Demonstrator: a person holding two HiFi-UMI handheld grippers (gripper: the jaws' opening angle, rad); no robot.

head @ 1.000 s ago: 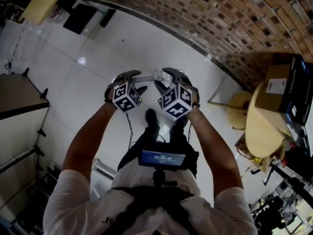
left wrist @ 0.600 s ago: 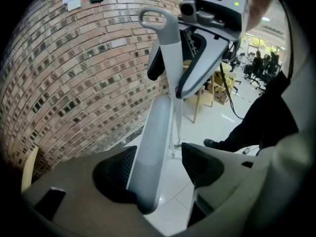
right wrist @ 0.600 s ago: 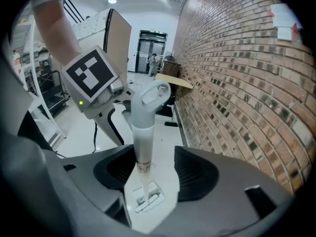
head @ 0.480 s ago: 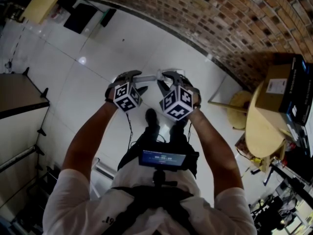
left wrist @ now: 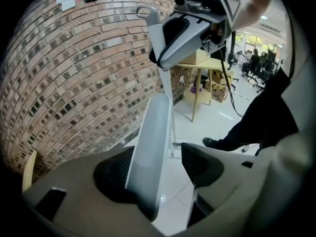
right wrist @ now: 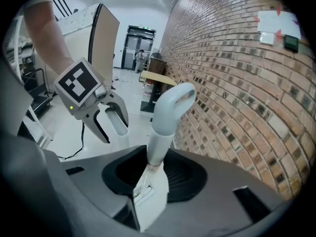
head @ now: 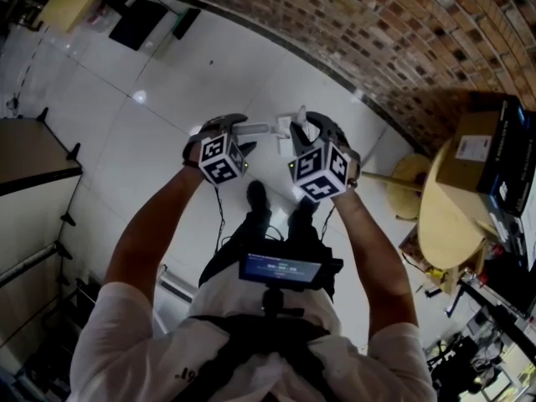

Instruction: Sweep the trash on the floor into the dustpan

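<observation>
In the head view both grippers are held out over the white tiled floor (head: 167, 82), above the person's shoes. My left gripper (head: 241, 132) is shut on a wide pale-grey handle (left wrist: 150, 142), seemingly the dustpan's; it lies against the left pad. My right gripper (head: 303, 126) is shut on a slimmer grey handle with a hooked top (right wrist: 165, 117), seemingly the broom's, which stands upright between the pads above a white clip (right wrist: 148, 194). The right gripper (left wrist: 165, 53) shows at the top of the left gripper view. No dustpan pan, broom head or trash shows.
A brick wall (head: 377, 32) curves along the far side. A round wooden table (head: 448, 216) with boxes (head: 494, 153) stands at the right, and a dark table (head: 33, 153) at the left. A cable (head: 222, 224) lies by the shoes.
My right gripper has shifted rightward and a little up, away from the left one, taking the hooked handle with it. The left gripper has stayed put.
</observation>
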